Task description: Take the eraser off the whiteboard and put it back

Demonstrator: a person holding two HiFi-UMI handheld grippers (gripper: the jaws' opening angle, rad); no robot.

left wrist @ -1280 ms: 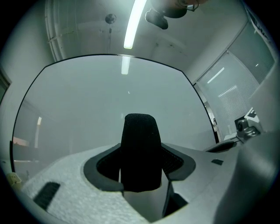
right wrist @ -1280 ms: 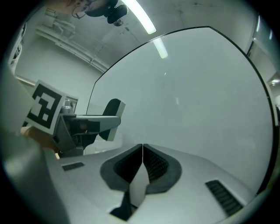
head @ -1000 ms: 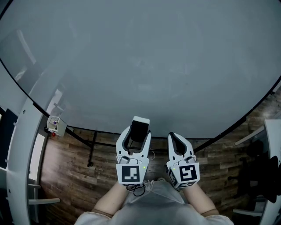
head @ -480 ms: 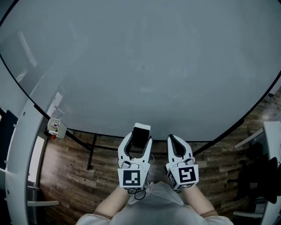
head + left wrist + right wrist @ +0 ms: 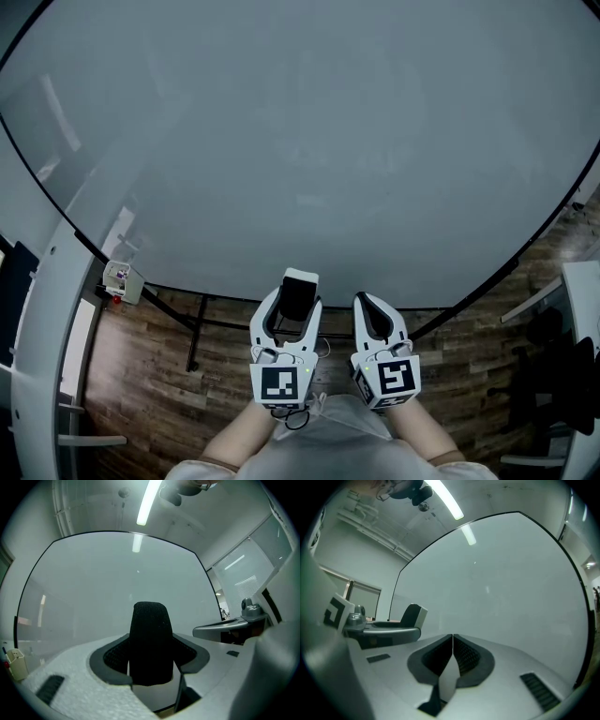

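Left gripper (image 5: 296, 300) and right gripper (image 5: 366, 305) are white, with dark ribbed pads (image 5: 466, 656) and black-and-white marker cubes (image 5: 279, 382). A black cable (image 5: 298, 418) loops under the left.

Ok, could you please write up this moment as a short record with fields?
board: whiteboard, no writing seen
eraser: eraser, black felt, off its spot
left claw: left claw shut on the eraser, facing the whiteboard
right claw: right claw shut, empty, beside the left claw
eraser touching whiteboard: cannot tell
floor: floor, wood planks
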